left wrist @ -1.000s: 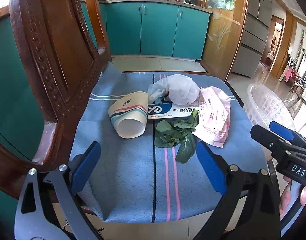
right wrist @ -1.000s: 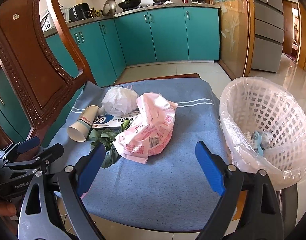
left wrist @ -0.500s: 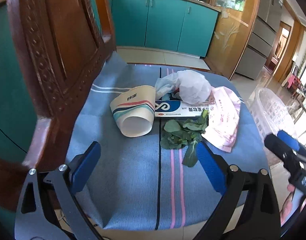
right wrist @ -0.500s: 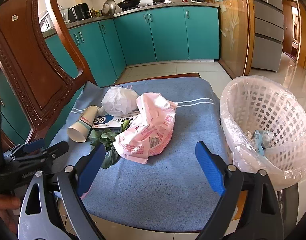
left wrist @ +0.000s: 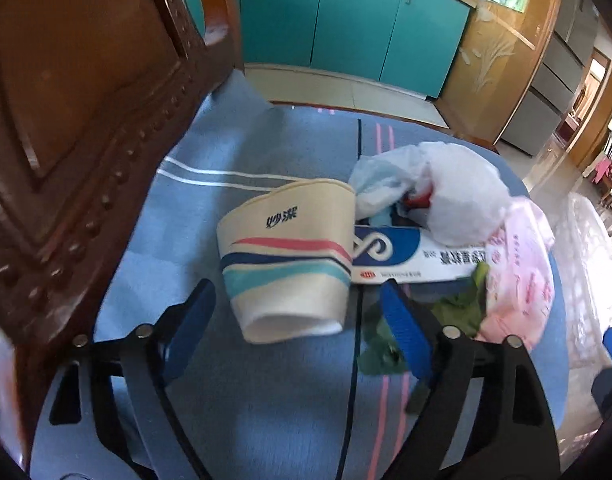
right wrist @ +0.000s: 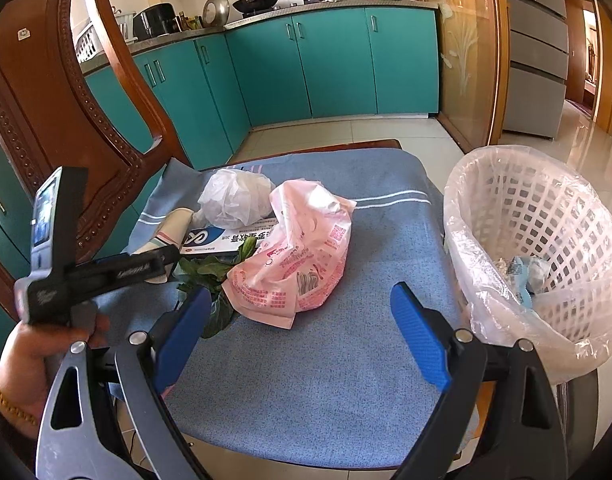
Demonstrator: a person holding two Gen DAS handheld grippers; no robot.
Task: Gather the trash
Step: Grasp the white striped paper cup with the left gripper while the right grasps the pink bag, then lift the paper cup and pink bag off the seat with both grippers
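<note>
A paper cup (left wrist: 286,264) with red, navy and teal stripes lies on its side on the blue cloth (left wrist: 246,420), mouth towards me. My left gripper (left wrist: 294,300) straddles the cup's mouth; its jaws are closing and the blue pads stand just clear of the cup's sides. Behind the cup lie a blue-and-white carton (left wrist: 410,256), a crumpled white bag (left wrist: 458,196), green leaves (left wrist: 462,308) and a pink printed bag (right wrist: 302,256). My right gripper (right wrist: 300,308) hangs open over the cloth in front of the pink bag, holding nothing.
A white lattice basket (right wrist: 546,240) lined with a clear bag stands right of the seat with some trash inside. The carved wooden chair back (left wrist: 86,120) rises close on the left. Teal kitchen cabinets (right wrist: 306,60) and tiled floor lie beyond.
My left gripper has moved forward and down to the paper cup, and its jaws have narrowed around the mouth. The right gripper has stayed still.
</note>
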